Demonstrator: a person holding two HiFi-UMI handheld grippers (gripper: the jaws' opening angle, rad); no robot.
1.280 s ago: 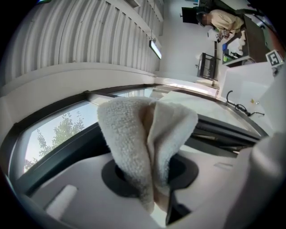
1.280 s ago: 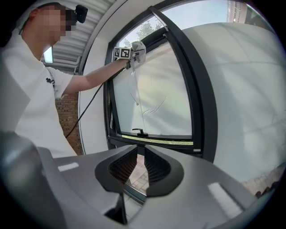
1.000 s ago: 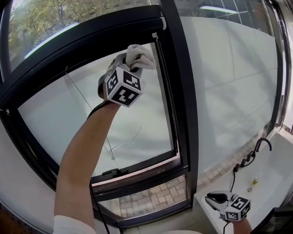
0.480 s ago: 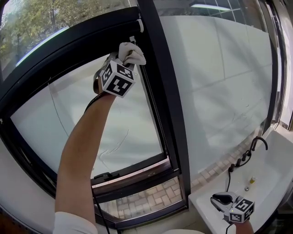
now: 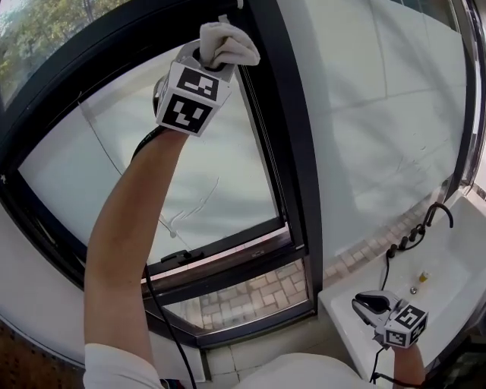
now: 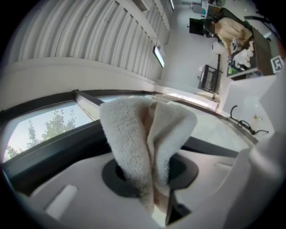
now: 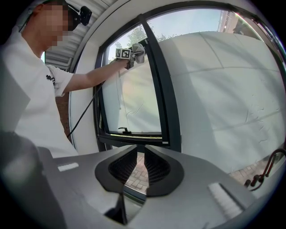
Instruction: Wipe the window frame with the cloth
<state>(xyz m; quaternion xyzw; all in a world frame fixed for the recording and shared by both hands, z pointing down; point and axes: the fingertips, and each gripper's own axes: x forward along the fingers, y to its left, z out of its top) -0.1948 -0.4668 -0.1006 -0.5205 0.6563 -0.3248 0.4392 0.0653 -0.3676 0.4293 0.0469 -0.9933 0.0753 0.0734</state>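
- cloth (image 5: 226, 44): looking off-white to cream, nubby terry texture, no print.
- left gripper (image 5: 205, 61): body showing pale grey. Its marker cube (image 5: 186, 97) is wearing blk square patterns on wht.
- right gripper (image 7: 139, 154): body reading mid grey. Pads (image 7: 155, 167) are looking blk w/ fine ribbing, and its cube is carrying the same blk-on-wht squares.
- window frame (image 5: 285, 152): showing blk throughout.
- wall outside (image 5: 380, 114): looking whitish-grey, w/ faint panel lines crossing it.
- paving (image 5: 243, 300): showing a pinkish-beige brick pattern w/ paler joints.
- trees (image 5: 45, 23): showing green & yellow.
- cable (image 5: 163, 319): running blk.
- sleeve (image 5: 114, 365): looking wht.
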